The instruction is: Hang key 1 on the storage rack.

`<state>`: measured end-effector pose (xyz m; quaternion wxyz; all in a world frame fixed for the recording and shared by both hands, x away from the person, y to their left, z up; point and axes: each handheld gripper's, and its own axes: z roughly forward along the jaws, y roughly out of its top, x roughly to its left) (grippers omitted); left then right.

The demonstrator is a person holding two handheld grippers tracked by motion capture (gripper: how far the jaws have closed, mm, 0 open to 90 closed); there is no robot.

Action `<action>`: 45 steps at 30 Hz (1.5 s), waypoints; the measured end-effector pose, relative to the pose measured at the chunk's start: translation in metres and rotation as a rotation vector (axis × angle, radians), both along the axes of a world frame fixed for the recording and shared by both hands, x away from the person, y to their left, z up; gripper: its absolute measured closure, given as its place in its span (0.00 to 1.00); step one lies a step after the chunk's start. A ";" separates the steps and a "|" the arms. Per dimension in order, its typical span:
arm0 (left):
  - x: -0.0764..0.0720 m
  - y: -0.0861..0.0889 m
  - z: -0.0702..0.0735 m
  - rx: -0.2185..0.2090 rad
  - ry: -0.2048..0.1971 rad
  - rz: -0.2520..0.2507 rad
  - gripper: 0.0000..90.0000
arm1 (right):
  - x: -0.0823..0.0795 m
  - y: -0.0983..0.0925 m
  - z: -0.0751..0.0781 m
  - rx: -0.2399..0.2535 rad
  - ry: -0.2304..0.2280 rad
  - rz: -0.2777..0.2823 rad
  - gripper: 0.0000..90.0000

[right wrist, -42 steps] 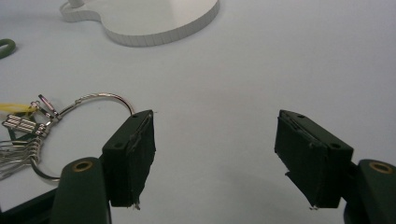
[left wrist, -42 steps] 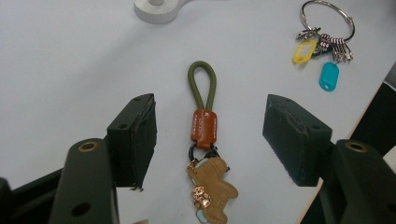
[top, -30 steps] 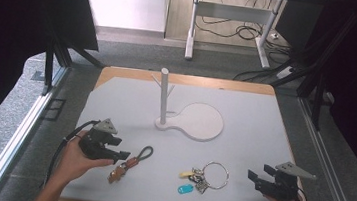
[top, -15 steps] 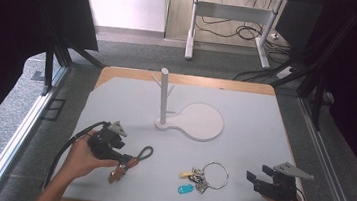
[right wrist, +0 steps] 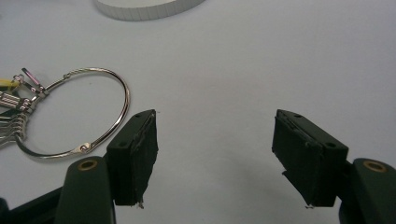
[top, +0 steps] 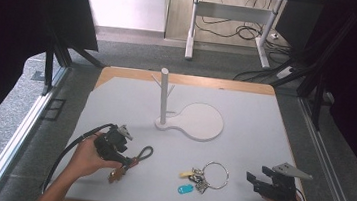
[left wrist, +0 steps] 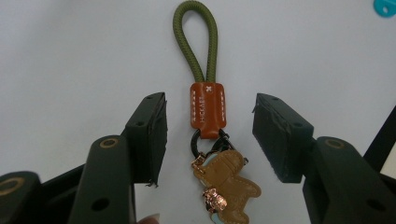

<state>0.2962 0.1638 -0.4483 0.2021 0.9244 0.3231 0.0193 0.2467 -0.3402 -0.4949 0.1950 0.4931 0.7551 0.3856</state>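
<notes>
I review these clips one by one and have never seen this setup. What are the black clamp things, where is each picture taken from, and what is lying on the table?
A person sits at a white table holding a hand-held two-jaw gripper in each hand; there is no robot arm. The high view looks down from above the person's side. The other two pictures come from cameras riding on the grippers, looking along their black jaws.

The left gripper is open, its jaws on either side of a keychain with a green cord loop, a brown leather tab and a small figure charm; nothing is gripped. The right gripper is open over bare table, beside a metal key ring carrying keys and a blue tag. Farther back stands a white peg stand on a flat round-ended base.
</notes>
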 end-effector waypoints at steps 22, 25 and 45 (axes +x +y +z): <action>0.019 -0.027 -0.022 0.163 0.081 -0.082 0.57 | 0.001 0.002 -0.005 -0.025 0.024 -0.008 0.35; 0.020 -0.030 -0.023 0.182 0.082 -0.089 0.59 | 0.001 0.002 -0.005 -0.031 0.025 -0.009 0.35; 0.024 -0.041 -0.030 0.245 0.104 -0.126 0.70 | 0.002 0.002 -0.008 -0.059 0.030 -0.018 0.35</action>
